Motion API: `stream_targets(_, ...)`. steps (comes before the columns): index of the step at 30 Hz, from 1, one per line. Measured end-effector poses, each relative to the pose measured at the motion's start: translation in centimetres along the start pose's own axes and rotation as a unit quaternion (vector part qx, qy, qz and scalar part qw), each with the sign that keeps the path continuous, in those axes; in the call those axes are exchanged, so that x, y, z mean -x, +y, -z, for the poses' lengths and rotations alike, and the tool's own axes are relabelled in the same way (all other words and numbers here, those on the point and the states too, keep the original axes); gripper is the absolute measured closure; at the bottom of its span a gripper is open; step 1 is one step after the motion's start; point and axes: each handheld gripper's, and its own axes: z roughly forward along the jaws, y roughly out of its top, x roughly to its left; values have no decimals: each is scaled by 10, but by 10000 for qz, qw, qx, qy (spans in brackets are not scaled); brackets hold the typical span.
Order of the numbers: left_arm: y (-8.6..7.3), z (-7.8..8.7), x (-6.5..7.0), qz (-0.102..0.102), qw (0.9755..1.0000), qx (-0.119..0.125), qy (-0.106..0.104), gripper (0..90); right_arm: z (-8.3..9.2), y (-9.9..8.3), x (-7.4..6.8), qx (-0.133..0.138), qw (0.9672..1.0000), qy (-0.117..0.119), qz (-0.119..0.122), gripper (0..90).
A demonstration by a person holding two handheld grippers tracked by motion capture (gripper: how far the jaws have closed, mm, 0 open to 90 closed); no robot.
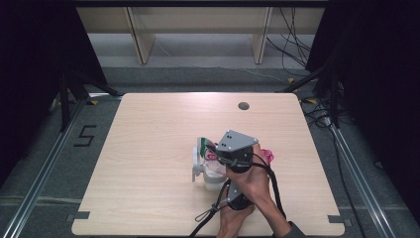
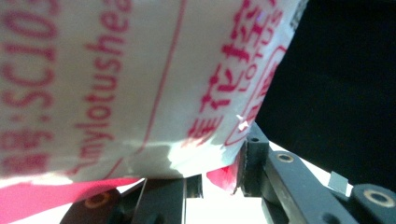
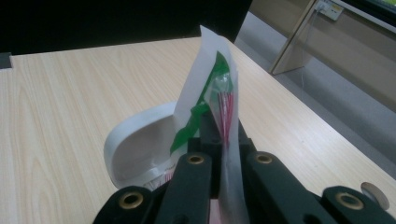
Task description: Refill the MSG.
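Over the white cup (image 3: pixel 135 144) on the surface (image 1: pixel 148 148), both tongs grip the printed packet (image 3: pixel 212 93), right tongs (image 3: pixel 219 140) clamped tight, left tongs (image 2: pixel 219 177) narrowly parted; emptying it seems left.

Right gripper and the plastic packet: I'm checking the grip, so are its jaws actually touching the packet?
Touching. In the right gripper view the right gripper has both black jaws closed flat against the thin packet, which stands pinched between them above the white container.
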Motion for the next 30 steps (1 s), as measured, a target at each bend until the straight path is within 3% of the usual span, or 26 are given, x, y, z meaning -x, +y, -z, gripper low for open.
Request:
stream_targets(1,0,1,-2,-151,9998,-122,44,751,0,0,0,-16,10000,11,0,900)
stream_targets(2,1,4,-4,-283,9988,-398,38,750,-1,-1,1,-28,10000,14,-11,900)
stream_targets(4,1,4,-2,-206,9993,-306,23,751,-2,-2,2,-13,10000,17,-21,900)
stream_targets(5,0,1,-2,-192,9997,-138,34,750,-1,-1,2,1,10000,9,-14,900)
stream_targets(9,0,2,-2,-189,9997,-173,31,750,-1,0,2,-6,10000,-39,92,900)
stream_targets(10,0,2,-2,-209,9997,-148,20,751,-2,-1,1,-30,10000,13,-12,900)
stream_targets(11,-1,-4,6,396,9985,345,-123,751,-1,-1,0,-28,10000,8,2,900)
stream_targets(13,0,-7,10,606,9968,516,-54,751,-1,0,0,-1,10000,6,25,900)
stream_targets(15,0,-4,8,496,9979,398,-113,751,-1,0,-2,-45,10000,0,-79,900)
stream_targets(17,0,-6,8,556,9973,470,-102,751,-1,0,-2,-37,10000,-8,-52,900)
stream_targets(18,0,-4,7,471,9981,379,-137,751,-1,1,-1,-25,10000,16,45,900)
stream_targets(19,1,-6,9,584,9970,501,-59,751,-1,1,-1,-22,10000,18,47,900)
stream_targets(21,0,-6,9,577,9971,489,-61,751,-1,1,0,-1,10000,-19,97,900)
stream_targets(23,0,-4,7,463,9981,385,-157,751,-1,0,0,-2,10000,15,17,900)
stream_targets(25,0,-5,9,510,9978,429,-67,751,-1,1,0,11,10000,-1,45,900)
stream_targets(26,1,3,-1,-137,9998,-152,-20,751,-1,1,-1,-28,10000,22,-10,900)
stream_targets(27,2,4,-3,-262,9993,-257,-10,751,-2,1,-1,-10,9999,-49,88,900)
stream_targets(28,0,-3,5,313,9990,330,-21,751,-3,1,-1,-42,10000,-4,58,900)
stream_targets(29,-1,-5,8,477,9978,466,-39,751,-3,1,-1,-39,10000,8,48,900)
stream_targets(30,0,-2,4,269,9994,226,-72,751,-2,1,0,-14,10000,-31,74,900)
